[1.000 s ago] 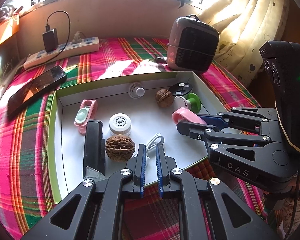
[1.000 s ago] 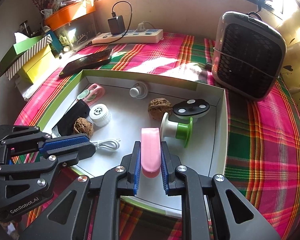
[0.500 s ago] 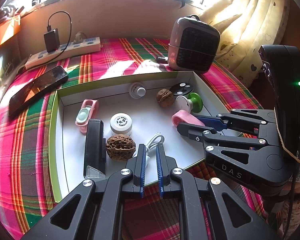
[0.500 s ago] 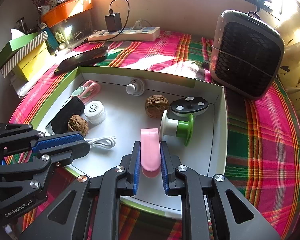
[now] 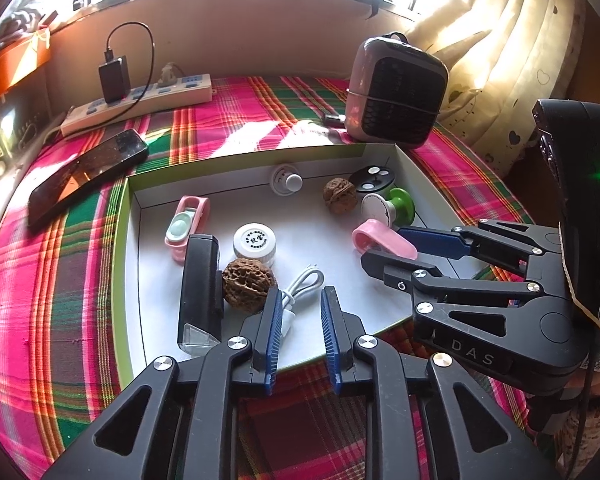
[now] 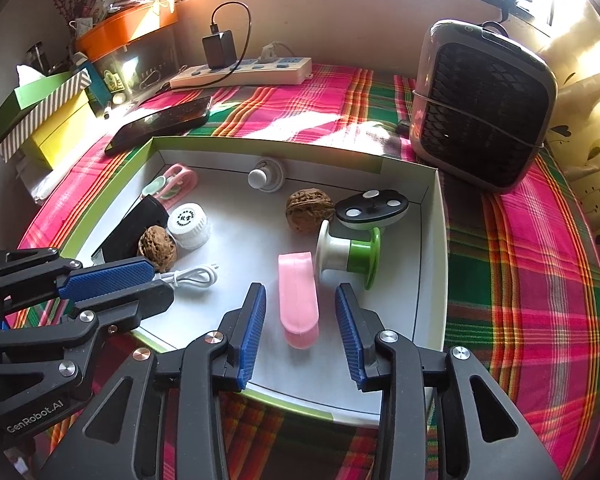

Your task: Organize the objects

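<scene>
Right gripper (image 6: 300,322): jaws spread wide, nothing held. The pink clip (image 6: 298,294) lies flat on the tray floor between the blue pads, clear of both, its rounded end toward you. It sits just beside the green-and-white spool (image 6: 348,254), near the tray (image 6: 434,264) right wall.

Left gripper (image 5: 300,312): jaws parted, empty, poised over the near rim with the white cable (image 5: 302,286) just ahead of the left pad and seemingly apart from it; contact can't be settled from here.

Other tray contents: near walnut (image 5: 246,280) touching the white cap (image 5: 255,242) and the black device (image 5: 200,280); far walnut (image 6: 310,210) by the black oval piece (image 6: 372,206); pink-and-mint item (image 5: 186,224) at the left; white knob (image 6: 265,176) against the back wall.

Step in hand, as judged: the pink clip looks placed, so you are clearing out or choosing the next piece.

- Draw the right gripper straight back and up; keep the pads level so neither drags the clip sideways into the spool.
- Mind the spool: it lies on its side and will likely roll if nudged.
- If the cable is next for your left, close across the bunched loop, not the loose end, which would likely slip.
- Watch the near walnut; it's round and would likely shift at a touch.
</scene>
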Demonstrator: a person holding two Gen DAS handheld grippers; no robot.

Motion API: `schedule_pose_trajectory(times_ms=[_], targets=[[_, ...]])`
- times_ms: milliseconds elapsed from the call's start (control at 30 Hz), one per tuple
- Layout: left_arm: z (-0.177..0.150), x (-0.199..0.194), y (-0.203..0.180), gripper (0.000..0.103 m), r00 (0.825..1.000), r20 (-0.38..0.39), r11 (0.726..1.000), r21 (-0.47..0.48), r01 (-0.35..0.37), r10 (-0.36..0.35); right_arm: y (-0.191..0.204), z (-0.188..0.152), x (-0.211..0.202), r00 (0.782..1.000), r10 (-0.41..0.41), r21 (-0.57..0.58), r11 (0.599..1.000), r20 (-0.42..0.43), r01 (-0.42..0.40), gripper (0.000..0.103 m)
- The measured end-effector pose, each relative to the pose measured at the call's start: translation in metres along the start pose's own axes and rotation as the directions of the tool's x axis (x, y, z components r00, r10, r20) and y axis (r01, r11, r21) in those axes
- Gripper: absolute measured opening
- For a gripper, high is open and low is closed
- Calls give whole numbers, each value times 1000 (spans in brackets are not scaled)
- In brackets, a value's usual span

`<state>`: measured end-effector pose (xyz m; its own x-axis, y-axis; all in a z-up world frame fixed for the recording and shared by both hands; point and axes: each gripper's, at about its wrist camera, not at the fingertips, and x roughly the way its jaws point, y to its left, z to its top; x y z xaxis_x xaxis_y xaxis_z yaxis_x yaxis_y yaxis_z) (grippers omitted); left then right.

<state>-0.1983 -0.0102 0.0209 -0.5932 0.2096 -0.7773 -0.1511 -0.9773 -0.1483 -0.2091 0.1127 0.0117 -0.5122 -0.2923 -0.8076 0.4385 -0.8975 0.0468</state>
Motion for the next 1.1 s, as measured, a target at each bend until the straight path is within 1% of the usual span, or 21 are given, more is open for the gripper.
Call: schedule_pose_trajectory(times_ms=[100,267,367,433,567,667,733,800,900,967,1100], targets=[[-2,-3,0,22,1000,5,1000,-2,-15,15,0,-1,-3,1000,-3,5,1000,7,3,43],[-4,-8,1,25,999,16,999,-7,-36,36,3,-3,-9,1000,-4,12,1000,22,4,44],[-7,-13,1,27,997,28,998,-10,-70,70,5,-5,-15,999,-9,23,1000,34,8,44],[-9,-16,0,27,995,38,996,-6,-93,93,6,-8,-19,999,-3,33,999,43,2,45],[-13,-24,0,27,992,53,994,-18,-111,112,11,-13,-31,997,-5,51,999,73,1,45],[-18,-30,-1,27,987,68,989,-22,-144,146,13,-18,-39,996,-22,63,998,92,16,45],[-21,-34,-2,28,985,76,988,-25,-153,155,15,-21,-44,994,-34,68,997,107,27,46],[-24,-37,-3,28,983,80,986,-31,-161,163,17,-25,-50,992,-39,70,997,121,31,50],[-30,-42,-5,28,979,86,982,-32,-185,187,22,-30,-59,989,-48,68,997,141,39,50],[-34,-44,-6,28,980,84,983,-40,-177,180,24,-35,-62,988,-46,75,997,147,35,50],[-43,-48,-9,28,979,83,982,-41,-186,189,28,-46,-63,989,-63,82,995,134,52,51]])
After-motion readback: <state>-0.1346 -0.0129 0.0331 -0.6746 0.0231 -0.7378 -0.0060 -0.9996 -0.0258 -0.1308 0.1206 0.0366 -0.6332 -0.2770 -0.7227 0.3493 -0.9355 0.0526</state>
